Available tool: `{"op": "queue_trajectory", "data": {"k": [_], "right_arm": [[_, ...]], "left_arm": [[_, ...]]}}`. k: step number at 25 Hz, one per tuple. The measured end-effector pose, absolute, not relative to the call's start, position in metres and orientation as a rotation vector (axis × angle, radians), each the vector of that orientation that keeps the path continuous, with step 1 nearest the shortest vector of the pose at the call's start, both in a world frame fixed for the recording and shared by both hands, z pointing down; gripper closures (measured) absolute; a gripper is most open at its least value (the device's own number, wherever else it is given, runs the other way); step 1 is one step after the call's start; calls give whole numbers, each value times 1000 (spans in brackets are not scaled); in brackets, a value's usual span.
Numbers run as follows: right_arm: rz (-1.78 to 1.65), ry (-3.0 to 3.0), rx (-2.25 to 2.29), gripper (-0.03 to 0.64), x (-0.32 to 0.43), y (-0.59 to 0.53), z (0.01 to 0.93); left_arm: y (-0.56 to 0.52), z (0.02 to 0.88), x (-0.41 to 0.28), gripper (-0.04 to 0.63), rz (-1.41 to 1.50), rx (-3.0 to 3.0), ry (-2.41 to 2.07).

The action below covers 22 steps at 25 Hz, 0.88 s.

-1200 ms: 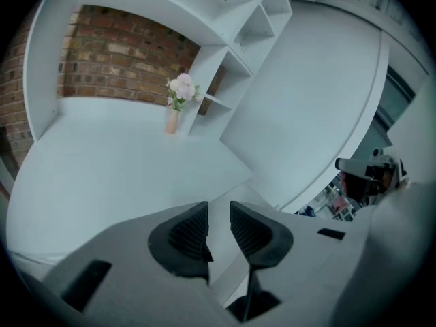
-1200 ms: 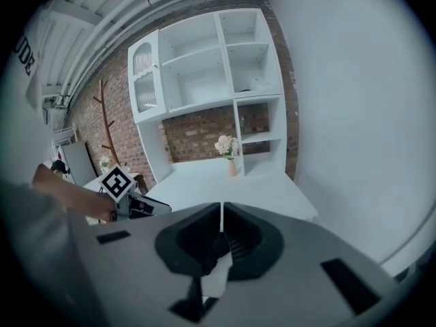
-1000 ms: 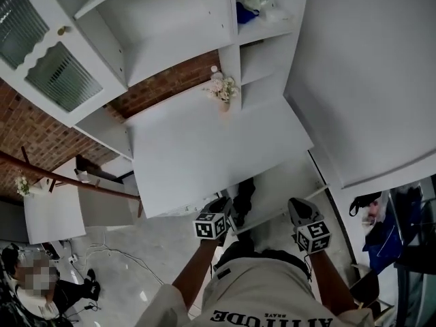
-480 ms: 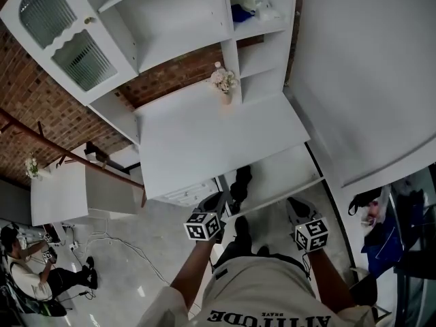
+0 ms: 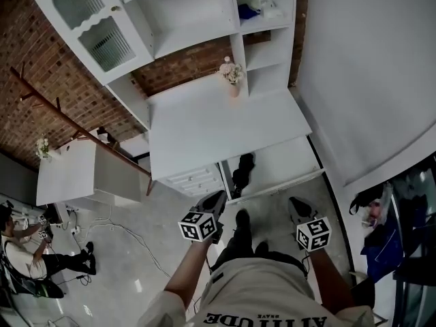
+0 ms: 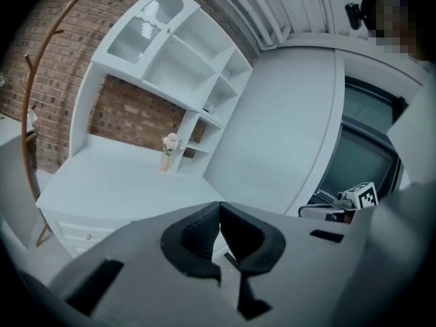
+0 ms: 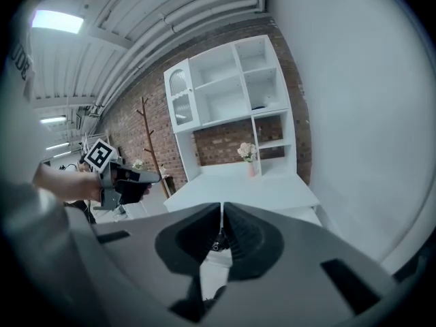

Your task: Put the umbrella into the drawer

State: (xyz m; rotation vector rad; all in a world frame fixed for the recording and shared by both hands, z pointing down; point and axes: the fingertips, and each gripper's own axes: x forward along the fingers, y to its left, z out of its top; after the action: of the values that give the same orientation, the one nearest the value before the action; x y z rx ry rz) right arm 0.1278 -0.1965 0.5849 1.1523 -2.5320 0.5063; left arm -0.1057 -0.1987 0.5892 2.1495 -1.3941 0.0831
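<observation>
The desk (image 5: 218,128) and its drawer (image 5: 291,159) are showing plain white against a red-brown brick wall (image 5: 41,67), and the umbrella (image 5: 243,170) is showing black. Pale pink flowers (image 5: 231,72) are sitting in a peach vase (image 5: 234,89), and a blue item (image 5: 248,11) is lying on the white hutch (image 5: 184,12). The left gripper (image 6: 219,210) and right gripper (image 7: 222,213) are showing grey bodies, black pads and black-and-white square markers.

Beige short-sleeved shirt (image 5: 272,293), dark lettering
</observation>
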Motion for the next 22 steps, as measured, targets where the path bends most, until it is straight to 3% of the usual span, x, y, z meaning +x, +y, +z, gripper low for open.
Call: {"op": "queue_trajectory", "data": {"k": [9,22], "right_arm": [[485,-2562,1148,583,130,-171,573],[506,-2568,1259,583,90,-158,550]], "left_arm": [[-139,566,-100,569,81,2258,-1386],[-112,541,-157,569,87,2321,-1393]]}}
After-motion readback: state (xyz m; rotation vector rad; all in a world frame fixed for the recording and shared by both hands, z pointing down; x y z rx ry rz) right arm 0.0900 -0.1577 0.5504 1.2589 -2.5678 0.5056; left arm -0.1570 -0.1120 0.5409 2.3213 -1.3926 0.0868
